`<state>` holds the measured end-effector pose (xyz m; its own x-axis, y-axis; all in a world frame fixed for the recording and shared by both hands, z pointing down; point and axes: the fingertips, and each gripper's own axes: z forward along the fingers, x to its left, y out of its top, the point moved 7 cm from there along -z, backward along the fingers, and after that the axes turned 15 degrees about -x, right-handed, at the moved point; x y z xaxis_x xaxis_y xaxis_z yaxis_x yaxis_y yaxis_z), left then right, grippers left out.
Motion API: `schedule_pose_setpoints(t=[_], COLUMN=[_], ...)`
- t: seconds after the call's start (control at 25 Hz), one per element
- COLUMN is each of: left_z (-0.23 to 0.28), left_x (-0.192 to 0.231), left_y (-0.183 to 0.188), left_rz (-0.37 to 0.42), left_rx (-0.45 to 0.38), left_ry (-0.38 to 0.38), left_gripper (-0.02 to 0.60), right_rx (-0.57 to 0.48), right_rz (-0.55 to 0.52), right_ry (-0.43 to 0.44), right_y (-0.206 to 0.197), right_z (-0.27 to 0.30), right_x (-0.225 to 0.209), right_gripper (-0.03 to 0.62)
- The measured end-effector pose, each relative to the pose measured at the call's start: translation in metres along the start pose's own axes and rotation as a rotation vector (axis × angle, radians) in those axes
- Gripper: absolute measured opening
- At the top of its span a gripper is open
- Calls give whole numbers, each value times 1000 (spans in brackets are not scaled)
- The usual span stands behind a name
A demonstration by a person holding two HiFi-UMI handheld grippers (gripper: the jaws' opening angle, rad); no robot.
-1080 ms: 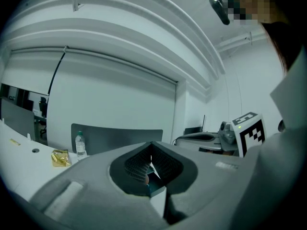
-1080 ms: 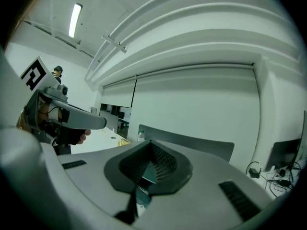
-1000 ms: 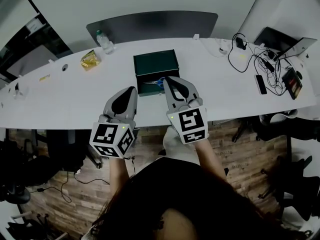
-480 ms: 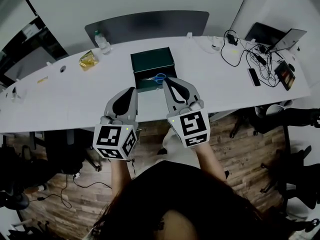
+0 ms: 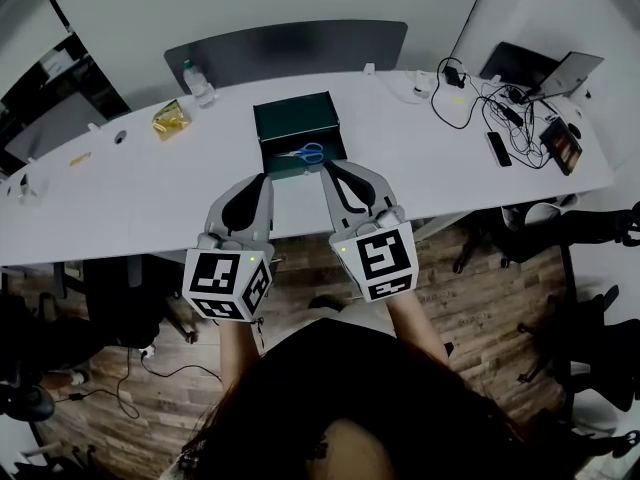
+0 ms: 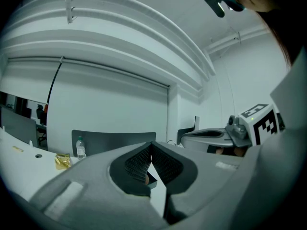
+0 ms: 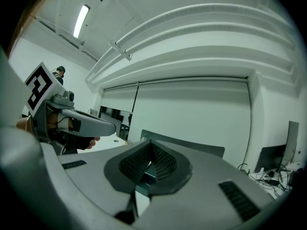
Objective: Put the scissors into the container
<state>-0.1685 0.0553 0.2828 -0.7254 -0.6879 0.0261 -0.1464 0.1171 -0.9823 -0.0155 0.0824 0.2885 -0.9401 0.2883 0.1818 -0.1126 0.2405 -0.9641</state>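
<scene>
A dark green open container point(image 5: 297, 128) stands on the long white table point(image 5: 140, 193). Blue-handled scissors point(image 5: 304, 153) lie flat inside it, near its front wall. Both grippers hang level just in front of the table edge, apart from the container. My left gripper point(image 5: 263, 179) is shut with nothing in it, its ribbed pads meeting at the tips point(image 6: 151, 150). My right gripper point(image 5: 327, 167) is also shut and empty point(image 7: 151, 147). A sliver of the container point(image 7: 146, 175) shows below its pads.
A water bottle point(image 5: 197, 81) and a yellow packet point(image 5: 170, 118) sit at the back left. A dark chair back point(image 5: 290, 46) stands behind the table. A laptop point(image 5: 545, 70), tangled cables point(image 5: 470, 93) and a phone point(image 5: 497, 148) crowd the right end.
Both grippers have drawn back from the container toward the table's front edge. The scissors, partly hidden behind the right gripper before, now show whole inside the container.
</scene>
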Motion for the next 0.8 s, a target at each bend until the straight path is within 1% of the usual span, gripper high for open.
schedule_pose_setpoints(t=[0.8], left_z=[-28], left_x=[-65], left_y=[9], left_rz=[-1], left_rx=[2], left_ry=[24], left_gripper=[12], right_rx=[-15], right_rz=[17], right_ry=[28], right_y=[19], right_z=[-66], right_x=[-7], right_gripper=[9])
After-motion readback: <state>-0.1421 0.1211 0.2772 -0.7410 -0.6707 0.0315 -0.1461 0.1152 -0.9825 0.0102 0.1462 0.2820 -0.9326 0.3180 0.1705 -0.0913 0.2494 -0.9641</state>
